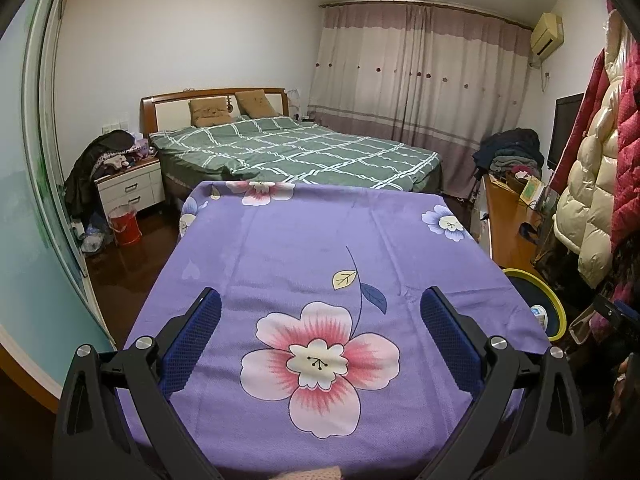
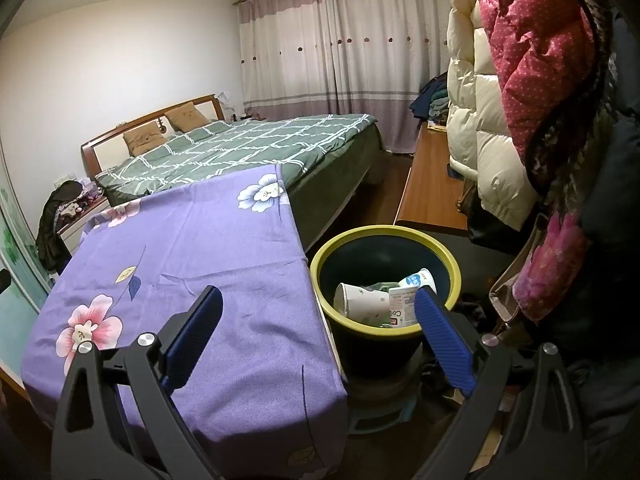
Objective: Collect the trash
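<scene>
Right claw [image 2: 318, 300] (spread) just above bin [image 2: 384, 236]

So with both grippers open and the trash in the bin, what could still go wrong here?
1. The bin sits perched on a small stool, tight against the table edge; a bump from the right gripper could tip it.
2. The cup and carton lie high in the bin and might spill out.
3. The left gripper could snag the loose cloth over the table.
</scene>
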### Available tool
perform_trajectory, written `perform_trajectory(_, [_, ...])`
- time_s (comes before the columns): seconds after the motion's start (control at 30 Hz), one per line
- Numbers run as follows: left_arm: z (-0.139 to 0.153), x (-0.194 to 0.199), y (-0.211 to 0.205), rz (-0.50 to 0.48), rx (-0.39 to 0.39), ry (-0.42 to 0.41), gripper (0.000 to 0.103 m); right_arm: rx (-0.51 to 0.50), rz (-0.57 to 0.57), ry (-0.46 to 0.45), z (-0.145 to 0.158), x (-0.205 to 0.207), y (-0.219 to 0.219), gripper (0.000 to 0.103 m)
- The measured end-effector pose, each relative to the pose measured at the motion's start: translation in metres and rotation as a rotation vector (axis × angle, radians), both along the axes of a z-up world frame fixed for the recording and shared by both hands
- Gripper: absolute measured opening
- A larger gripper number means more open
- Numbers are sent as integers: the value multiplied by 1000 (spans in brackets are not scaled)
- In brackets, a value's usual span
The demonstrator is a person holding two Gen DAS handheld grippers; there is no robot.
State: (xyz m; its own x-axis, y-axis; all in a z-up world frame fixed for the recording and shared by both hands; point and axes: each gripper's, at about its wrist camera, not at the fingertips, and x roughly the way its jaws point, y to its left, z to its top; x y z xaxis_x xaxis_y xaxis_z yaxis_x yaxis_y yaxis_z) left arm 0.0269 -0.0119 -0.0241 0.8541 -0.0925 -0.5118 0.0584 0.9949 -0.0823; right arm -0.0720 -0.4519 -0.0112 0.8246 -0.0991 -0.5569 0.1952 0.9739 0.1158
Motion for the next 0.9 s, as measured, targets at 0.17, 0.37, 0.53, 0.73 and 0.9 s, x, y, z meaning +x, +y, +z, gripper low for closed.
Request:
perform_trajectory(0.17, [0, 0, -1, -1, 4, 6, 98, 1, -1, 2, 0, 0, 0, 92])
perform_trajectory(0.37, [0, 1, -2, 0, 9, 7, 98, 4, -1, 4, -2, 1, 0, 92])
perform_trajectory(0.53, [-1, 2, -2, -1, 9, 8, 98, 7, 0, 3, -3, 1, 1, 92])
perform_trajectory(0.73, [-3, 3, -3, -4, 12, 13, 98, 9, -1, 6, -4, 1, 2, 92])
perform_trajectory(0.9, [-6, 3, -4, -8, 13, 15, 98, 10, 0, 5, -4, 1, 1, 92])
